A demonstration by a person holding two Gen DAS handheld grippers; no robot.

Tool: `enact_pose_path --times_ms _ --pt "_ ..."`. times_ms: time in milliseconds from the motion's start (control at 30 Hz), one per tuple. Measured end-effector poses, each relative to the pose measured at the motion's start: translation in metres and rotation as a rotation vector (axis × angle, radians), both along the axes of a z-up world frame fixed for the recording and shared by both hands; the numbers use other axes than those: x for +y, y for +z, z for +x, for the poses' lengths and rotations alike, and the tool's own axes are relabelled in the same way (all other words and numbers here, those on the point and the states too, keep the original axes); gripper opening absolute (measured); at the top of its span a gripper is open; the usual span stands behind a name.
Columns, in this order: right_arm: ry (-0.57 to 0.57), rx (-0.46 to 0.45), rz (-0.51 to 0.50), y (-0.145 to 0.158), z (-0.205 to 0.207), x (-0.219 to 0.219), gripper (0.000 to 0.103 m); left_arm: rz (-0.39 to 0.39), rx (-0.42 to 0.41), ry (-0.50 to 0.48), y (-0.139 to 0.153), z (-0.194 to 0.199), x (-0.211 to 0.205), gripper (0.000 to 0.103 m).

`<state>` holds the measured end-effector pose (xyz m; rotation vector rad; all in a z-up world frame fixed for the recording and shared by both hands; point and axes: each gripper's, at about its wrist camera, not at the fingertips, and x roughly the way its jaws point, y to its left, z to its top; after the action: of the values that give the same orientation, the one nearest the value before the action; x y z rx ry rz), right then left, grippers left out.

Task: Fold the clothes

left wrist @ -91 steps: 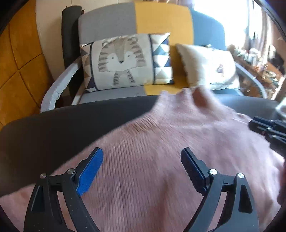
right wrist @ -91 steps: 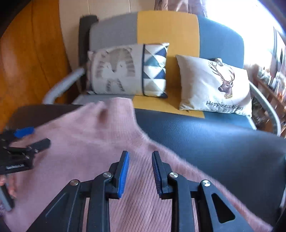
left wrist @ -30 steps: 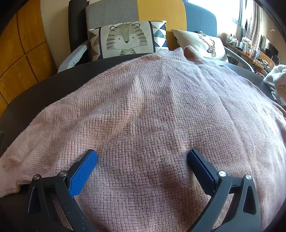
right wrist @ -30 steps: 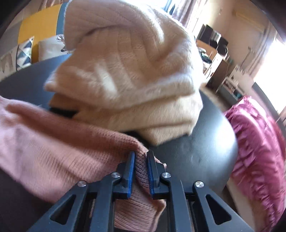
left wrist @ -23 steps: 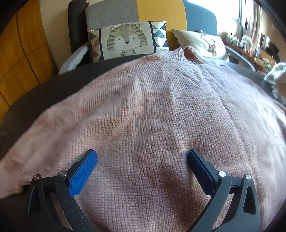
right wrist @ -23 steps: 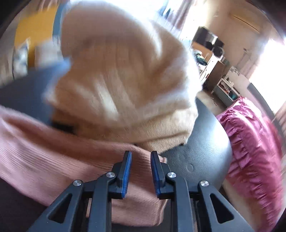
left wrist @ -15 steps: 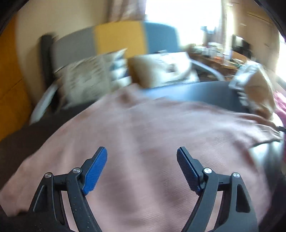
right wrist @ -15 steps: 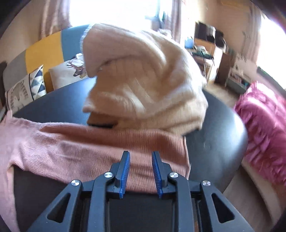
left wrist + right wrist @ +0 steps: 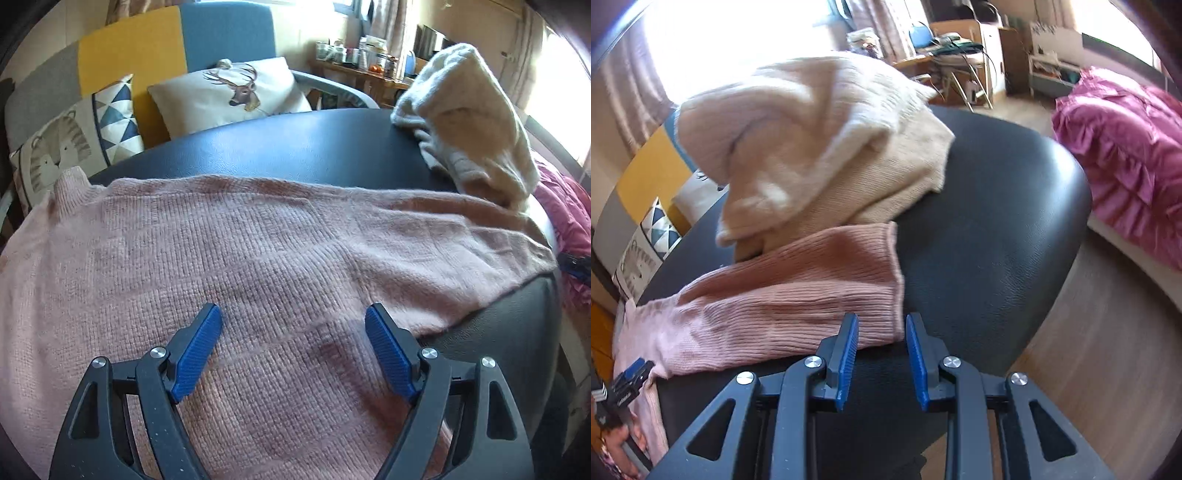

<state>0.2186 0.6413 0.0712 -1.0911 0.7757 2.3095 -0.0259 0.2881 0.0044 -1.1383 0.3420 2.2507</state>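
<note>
The left gripper [image 9: 293, 343] has its two blue fingers [image 9: 195, 350] wide apart. They hang just over the pink sweater [image 9: 258, 251] and nothing is pinched between them. The jaws closed a little a moment ago, and only the flat knit lies under the gap. The pink sweater is spread flat on the black table [image 9: 295, 144]. It reaches far out to the left of the fingers and ahead of them. Its neck [image 9: 72, 182] is far off to the left and ahead. Its sleeve [image 9: 480, 236] runs out ahead and to the right of the fingers. Past the end of the sleeve, farther ahead and right, sits a lumpy cream sweater [image 9: 472, 122]. Beyond the table are a deer pillow [image 9: 229, 92] and a tiger pillow [image 9: 59, 147] on a sofa.

The right gripper [image 9: 881, 343] has its blue fingers [image 9: 846, 354] a small way apart. Its jaws have just been opening, and nothing is squeezed now. The sleeve end [image 9: 864, 288] lies on the table just ahead of the fingers, with its lower corner showing in the gap. The pads do not press on it. The cream sweater [image 9: 820, 147] is piled farther ahead, a bit to the left, resting on the sleeve. A bright pink ruffled cloth [image 9: 1119, 155] is far to the right, off the table.
</note>
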Motion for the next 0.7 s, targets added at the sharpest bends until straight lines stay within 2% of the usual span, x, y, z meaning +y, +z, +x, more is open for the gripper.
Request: enact_pose_path --times_ms 133,300,333,433,500,600,700 --pt "0.032 0.003 -0.042 -0.008 -0.008 0.002 0.027 -0.019 0.020 -0.033 -0.004 0.005 -0.011 0.083" --pt "0.057 -0.051 0.075 -0.013 -0.026 -0.010 0.026 -0.016 0.039 -0.061 -0.003 0.013 -0.029 0.084" --pt "0.074 -0.065 0.110 -0.013 -0.029 -0.014 0.015 -0.013 0.039 -0.058 -0.003 0.013 -0.032 0.084" --pt "0.105 -0.093 0.170 -0.014 -0.035 -0.015 0.007 -0.013 0.039 -0.050 -0.003 0.014 -0.033 0.085" --pt "0.037 -0.110 0.194 -0.014 -0.030 -0.003 0.006 -0.021 0.044 -0.052 -0.004 0.015 -0.031 0.086" --pt "0.017 -0.106 0.197 -0.017 -0.027 0.006 0.006 -0.024 0.046 -0.054 -0.003 0.015 -0.030 0.087" --pt "0.065 -0.130 0.223 -0.011 -0.034 -0.001 0.007 -0.022 0.044 -0.053 -0.003 0.014 -0.029 0.087"
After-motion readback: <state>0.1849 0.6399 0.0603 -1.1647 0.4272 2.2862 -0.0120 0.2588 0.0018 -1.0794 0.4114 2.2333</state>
